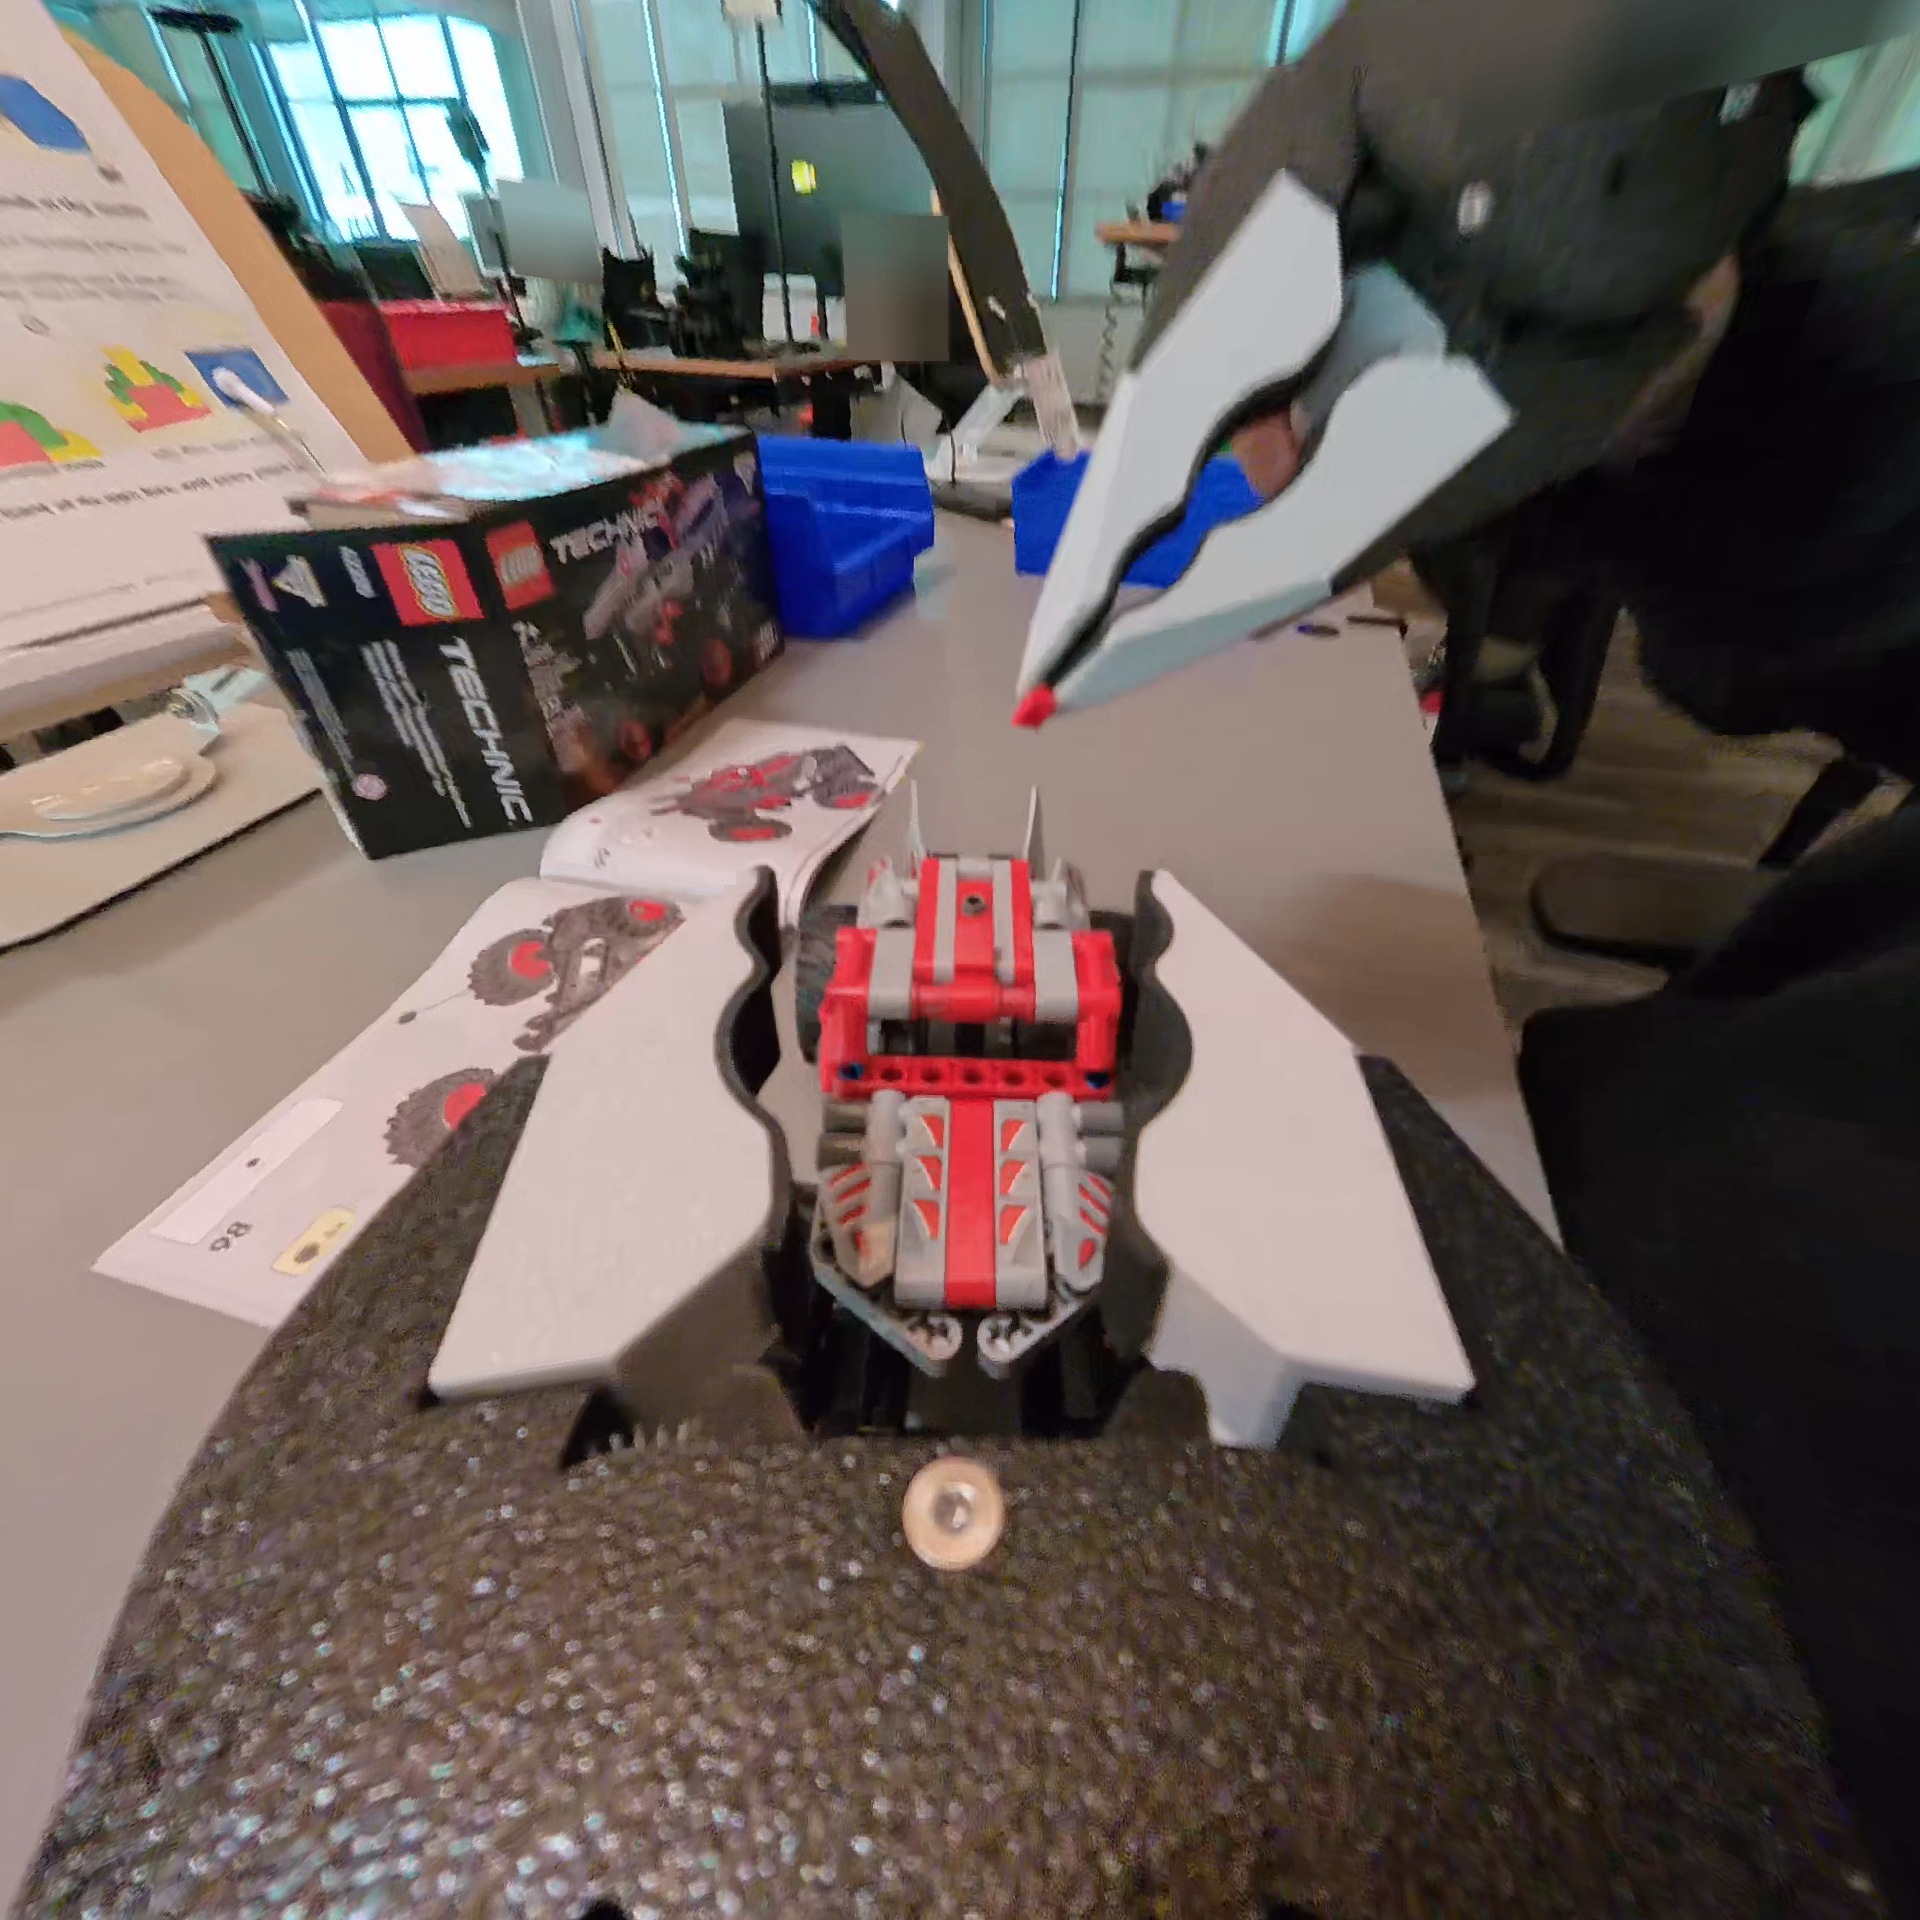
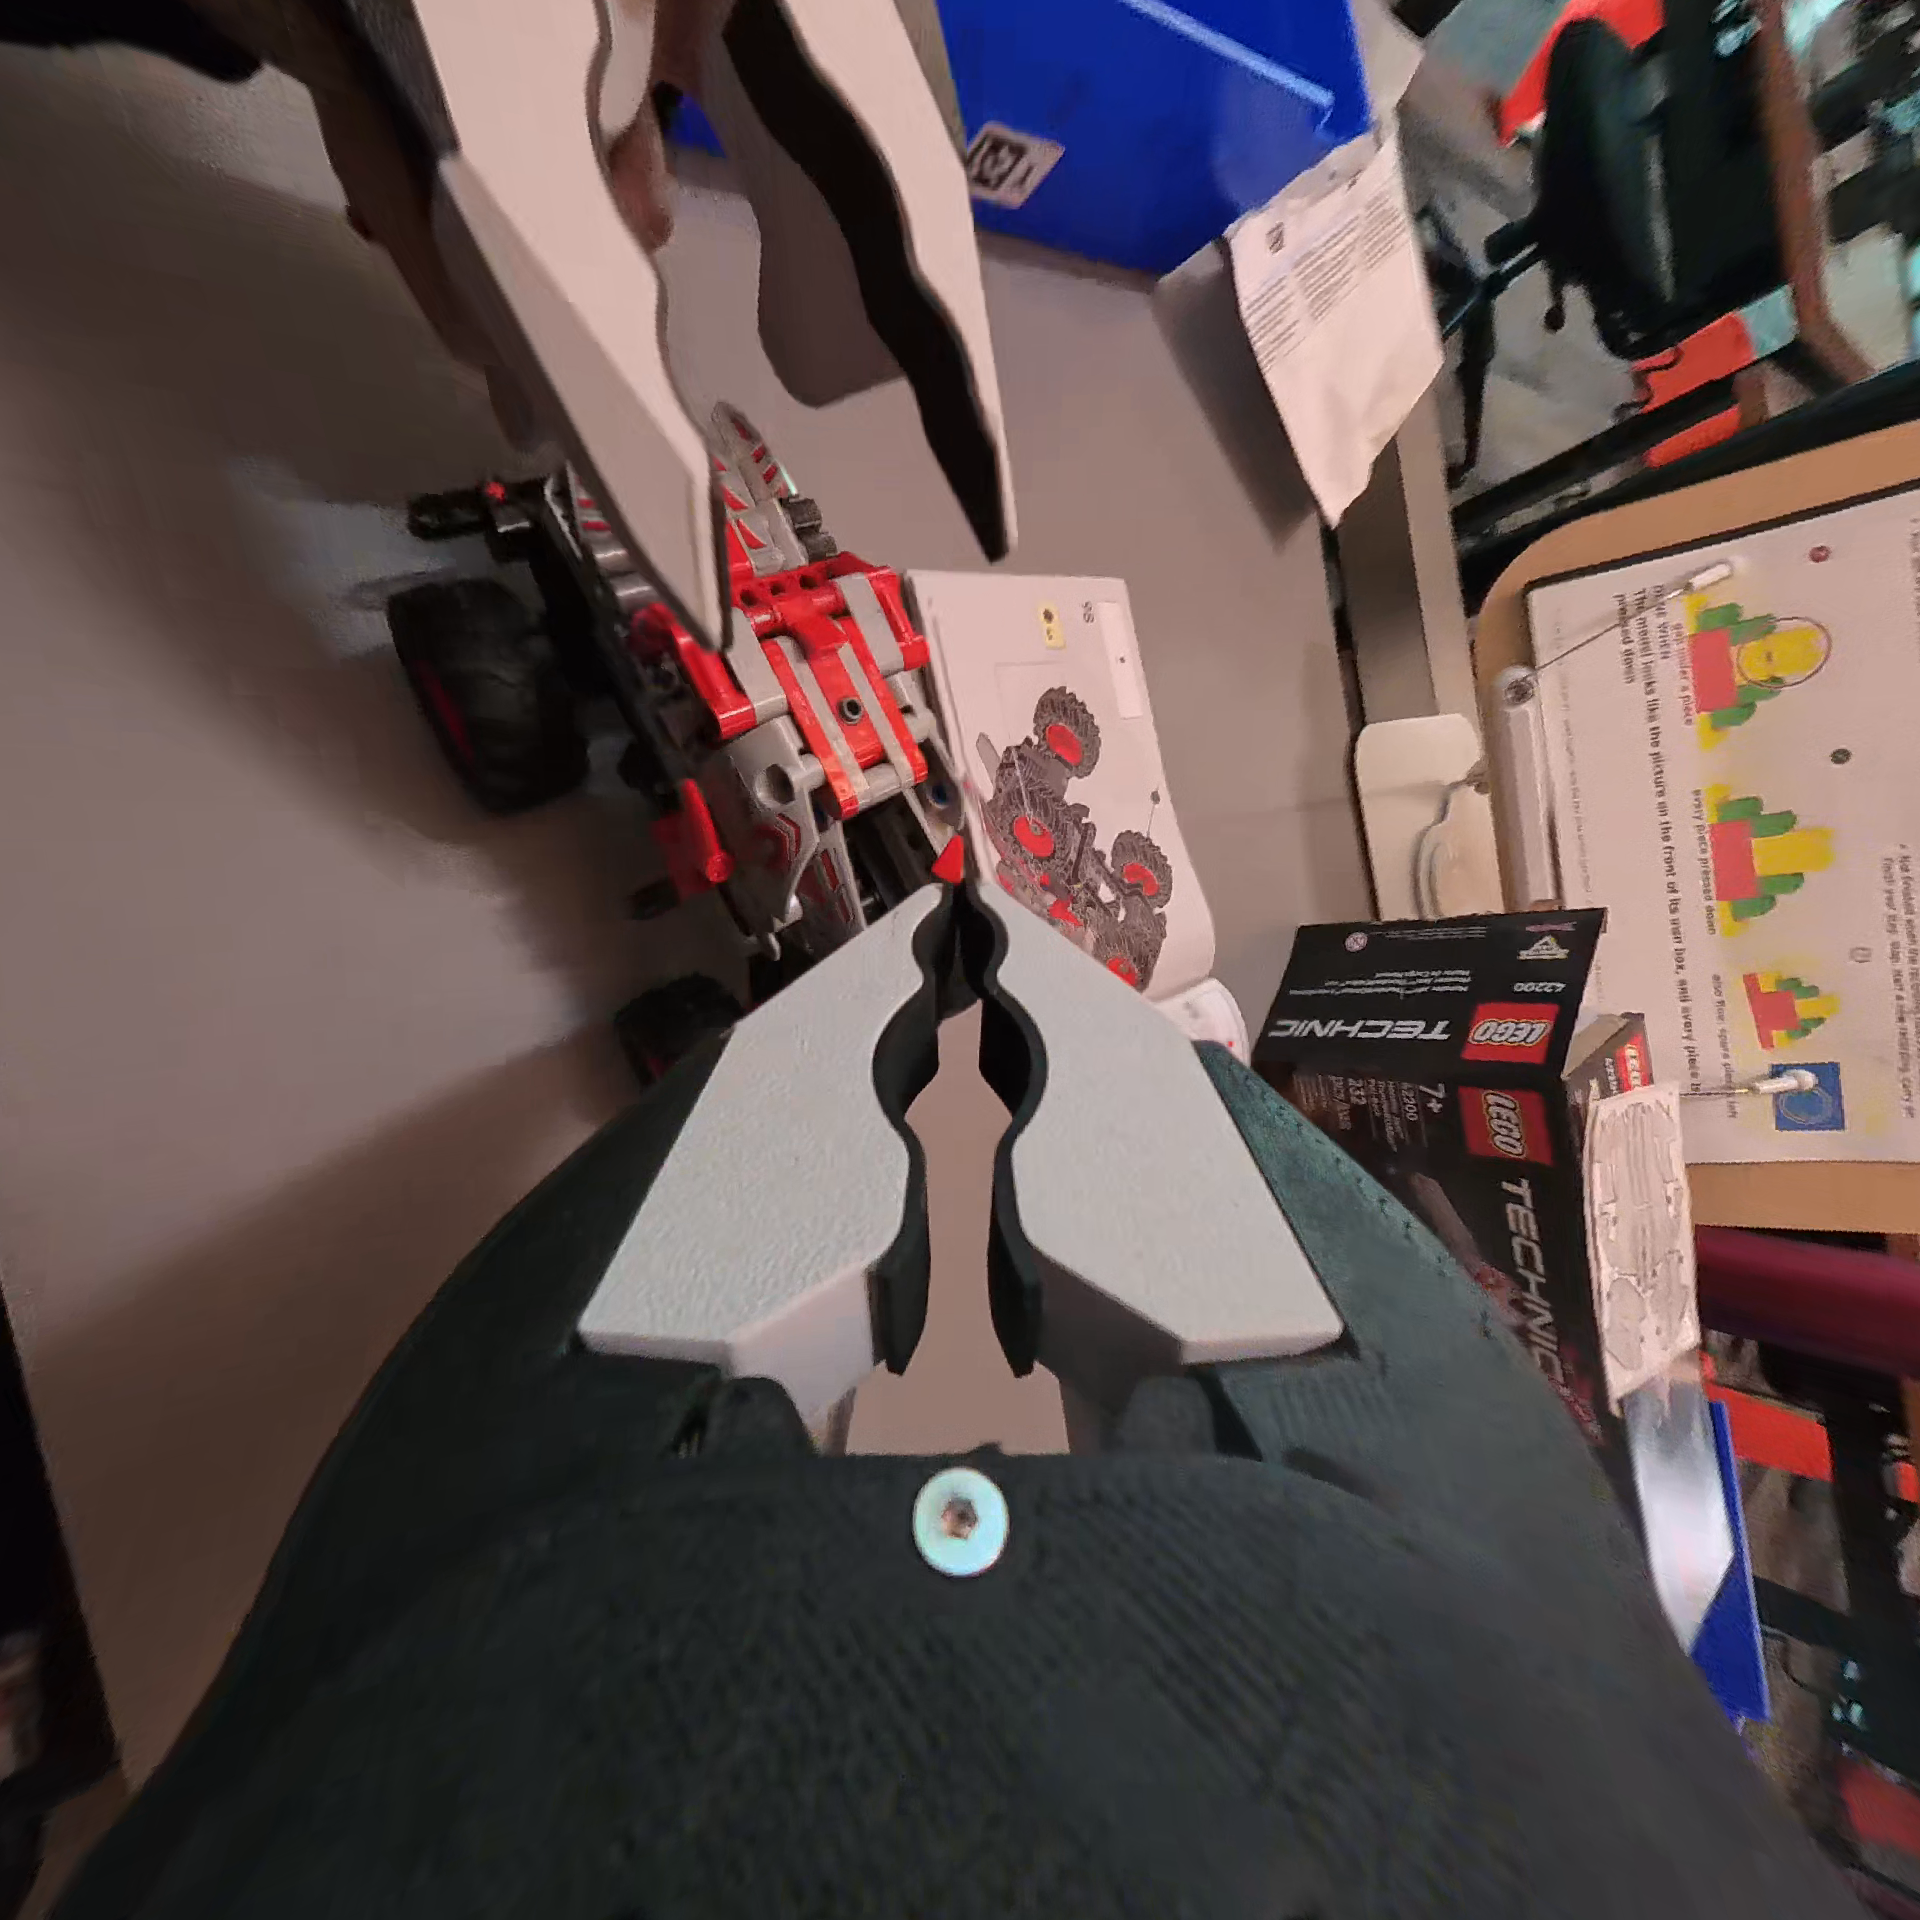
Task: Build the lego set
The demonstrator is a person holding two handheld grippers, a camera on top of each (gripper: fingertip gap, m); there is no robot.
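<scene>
On the grey table (image 1: 1195, 790): one red-and-grey lego truck (image 1: 966, 1081), partly built, black tyres fitted, standing between the spread fingers of the left gripper (image 1: 961, 904); jaws wide, and whether the pads touch the truck's sides cannot be told. Right gripper (image 2: 951, 888), above and beyond the truck: jaws pinched tight on a small red piece (image 2: 948, 862) at the fingertips. Open instruction booklet (image 1: 416, 1060) just left of the truck. Black set box (image 1: 499, 644) behind the booklet. Two blue bins (image 1: 842, 530) farther back.
</scene>
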